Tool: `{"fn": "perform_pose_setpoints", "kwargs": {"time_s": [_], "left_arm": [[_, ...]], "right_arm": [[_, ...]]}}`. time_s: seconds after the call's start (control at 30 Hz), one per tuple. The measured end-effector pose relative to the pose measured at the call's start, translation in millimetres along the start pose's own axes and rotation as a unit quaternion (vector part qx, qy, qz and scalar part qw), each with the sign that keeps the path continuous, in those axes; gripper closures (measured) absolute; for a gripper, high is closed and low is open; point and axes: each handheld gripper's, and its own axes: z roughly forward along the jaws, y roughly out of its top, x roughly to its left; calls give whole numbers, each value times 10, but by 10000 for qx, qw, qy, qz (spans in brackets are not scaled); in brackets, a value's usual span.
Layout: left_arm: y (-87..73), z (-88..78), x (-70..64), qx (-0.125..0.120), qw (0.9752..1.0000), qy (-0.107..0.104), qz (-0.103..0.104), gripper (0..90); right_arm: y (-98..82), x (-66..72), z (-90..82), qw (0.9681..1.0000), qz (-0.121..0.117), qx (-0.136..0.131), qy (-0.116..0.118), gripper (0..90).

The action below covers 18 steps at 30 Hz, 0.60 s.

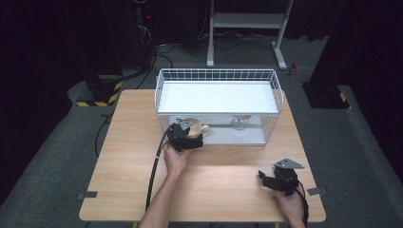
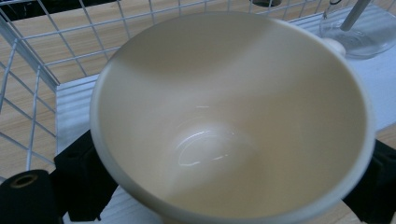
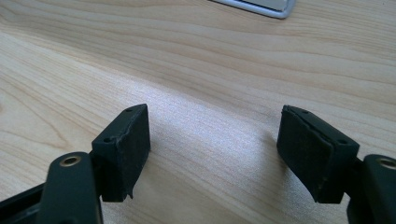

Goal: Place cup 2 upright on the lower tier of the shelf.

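Left hand-held gripper (image 1: 186, 134) clamps cream cup (image 2: 233, 116) at wire basket (image 1: 218, 76) edge; right hand-held gripper (image 3: 215, 154) open, empty. Next: lower cup squarely inside.

The light wooden tabletop (image 1: 142, 142) sits brightly lit from above, ringed by near-black surroundings from nine through three o'clock. The glossy cream ceramic cup (image 2: 224, 121) shows small glare spots at its bottom and soft focus at its six o'clock rim. In the right gripper view, the wood blurs toward twelve o'clock.
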Motion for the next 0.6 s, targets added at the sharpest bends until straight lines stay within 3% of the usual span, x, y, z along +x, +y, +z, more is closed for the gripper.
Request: {"fn": "perform_pose_setpoints", "kwargs": {"time_s": [0.3, 0.6], "left_arm": [[-4, 17, 24, 129, 9999, -91, -16, 12], [2, -51, 33, 91, 9998, -160, -120, 3]], "right_arm": [[0, 0, 0, 10000, 0, -1, 0, 256], [0, 2, -1, 10000, 14, 8, 2, 256]]}}
